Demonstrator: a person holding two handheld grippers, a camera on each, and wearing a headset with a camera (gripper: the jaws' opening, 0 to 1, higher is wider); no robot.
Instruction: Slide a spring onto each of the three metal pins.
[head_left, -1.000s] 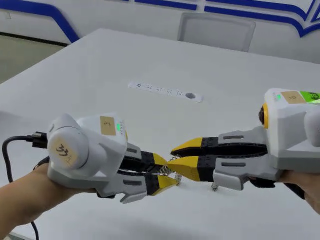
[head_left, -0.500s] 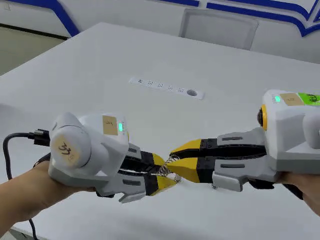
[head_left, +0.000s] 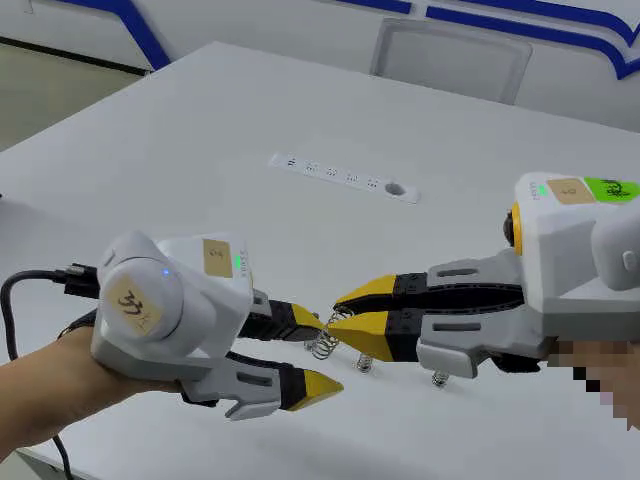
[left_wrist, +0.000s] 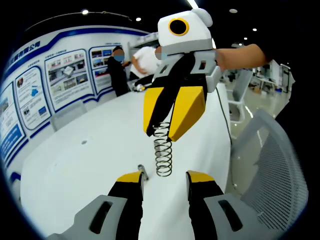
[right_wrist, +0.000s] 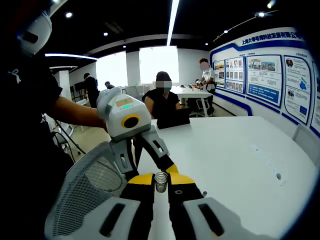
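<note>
1. Left gripper (head_left: 327, 353): jaws apart, holding nothing.
2. Spring (head_left: 324, 340): pinched by one end in the clenched right gripper (head_left: 343, 315). Its free end hung at the gap between the left jaws, above the table (head_left: 200, 160).
3. Small upright pin (head_left: 365, 362): stood just beyond; too small to tell if already sprung.

Risk: held by one end, the coil could swing, miss the pin, or slip free.

Your left gripper (left_wrist: 165, 179) holds its jaws apart, nothing between them. Just above the gap hangs the spring (left_wrist: 162, 156), its top end pinched by the right gripper (left_wrist: 164, 129). A pin (left_wrist: 143, 172) sits on the table (left_wrist: 75, 165), just beside one jaw tip.
</note>
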